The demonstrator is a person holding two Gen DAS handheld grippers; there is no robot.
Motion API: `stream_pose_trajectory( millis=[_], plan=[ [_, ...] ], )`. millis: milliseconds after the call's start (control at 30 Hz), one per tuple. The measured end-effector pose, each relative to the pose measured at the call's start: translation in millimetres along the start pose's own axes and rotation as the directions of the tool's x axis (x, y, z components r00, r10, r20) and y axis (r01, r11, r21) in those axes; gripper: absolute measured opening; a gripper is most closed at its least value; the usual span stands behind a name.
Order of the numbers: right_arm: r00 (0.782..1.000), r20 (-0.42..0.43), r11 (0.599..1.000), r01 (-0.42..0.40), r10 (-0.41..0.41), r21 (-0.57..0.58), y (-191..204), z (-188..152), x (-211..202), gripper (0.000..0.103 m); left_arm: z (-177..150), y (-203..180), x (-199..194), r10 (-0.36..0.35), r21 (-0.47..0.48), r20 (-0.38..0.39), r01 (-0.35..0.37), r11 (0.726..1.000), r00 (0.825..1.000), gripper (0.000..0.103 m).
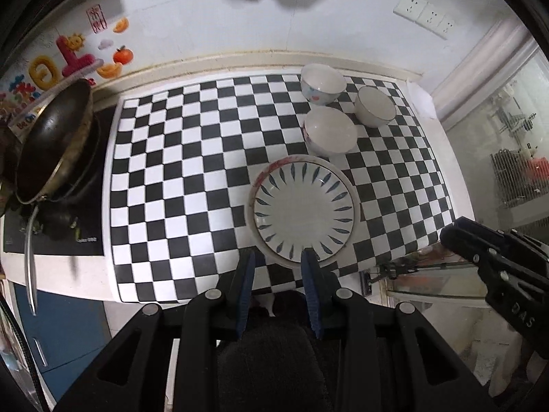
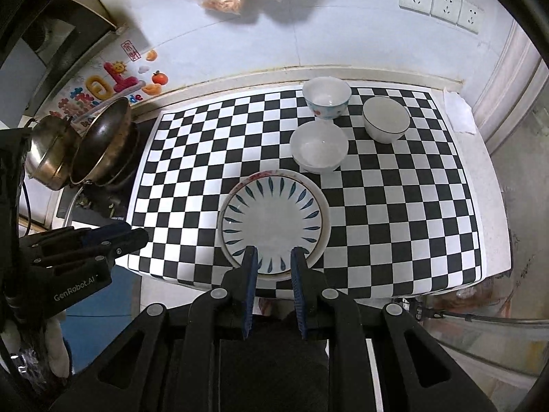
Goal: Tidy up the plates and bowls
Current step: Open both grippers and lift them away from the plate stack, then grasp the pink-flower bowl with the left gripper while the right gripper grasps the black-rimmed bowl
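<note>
A white plate with blue leaf marks [image 1: 303,209] [image 2: 272,223] lies on top of another plate with a red-patterned rim [image 2: 264,175] near the front edge of the checkered mat [image 1: 178,171] [image 2: 394,206]. Three bowls stand behind it: a plain white one [image 1: 329,130] [image 2: 319,146], a flower-patterned one [image 1: 322,82] [image 2: 326,96], and a dark-rimmed one [image 1: 374,105] [image 2: 386,118]. My left gripper [image 1: 279,257] is open and empty above the plates' front edge. My right gripper [image 2: 274,254] is open and empty over the same edge.
A dark wok [image 1: 51,140] [image 2: 103,140] and a steel pot [image 2: 48,151] sit on the stove at the left. Wall sockets [image 2: 442,3] are at the back right. The counter drops off at the front and right.
</note>
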State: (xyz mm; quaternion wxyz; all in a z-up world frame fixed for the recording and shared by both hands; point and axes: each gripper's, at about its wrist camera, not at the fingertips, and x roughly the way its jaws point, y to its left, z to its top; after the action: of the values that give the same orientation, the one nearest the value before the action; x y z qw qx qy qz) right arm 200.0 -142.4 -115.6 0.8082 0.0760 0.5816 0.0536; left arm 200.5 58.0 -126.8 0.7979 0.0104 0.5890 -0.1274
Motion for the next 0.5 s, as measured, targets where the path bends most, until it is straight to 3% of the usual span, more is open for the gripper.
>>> stream_pose_trajectory(
  millis=[100,500],
  plan=[
    [1.0,0.011,1.0,0.0,0.0,0.002,7,-4,-6,0.044,-4,5,-6,0.005,0.001,0.022,-0.005,1.0,1.0,0.028],
    [0.998,0.048,0.998,0.042,-0.044,0.044,29,-17,-24,0.054,-14,19,-20,-0.038,0.024,0.056,0.037,0.999,0.998,0.029]
  ],
)
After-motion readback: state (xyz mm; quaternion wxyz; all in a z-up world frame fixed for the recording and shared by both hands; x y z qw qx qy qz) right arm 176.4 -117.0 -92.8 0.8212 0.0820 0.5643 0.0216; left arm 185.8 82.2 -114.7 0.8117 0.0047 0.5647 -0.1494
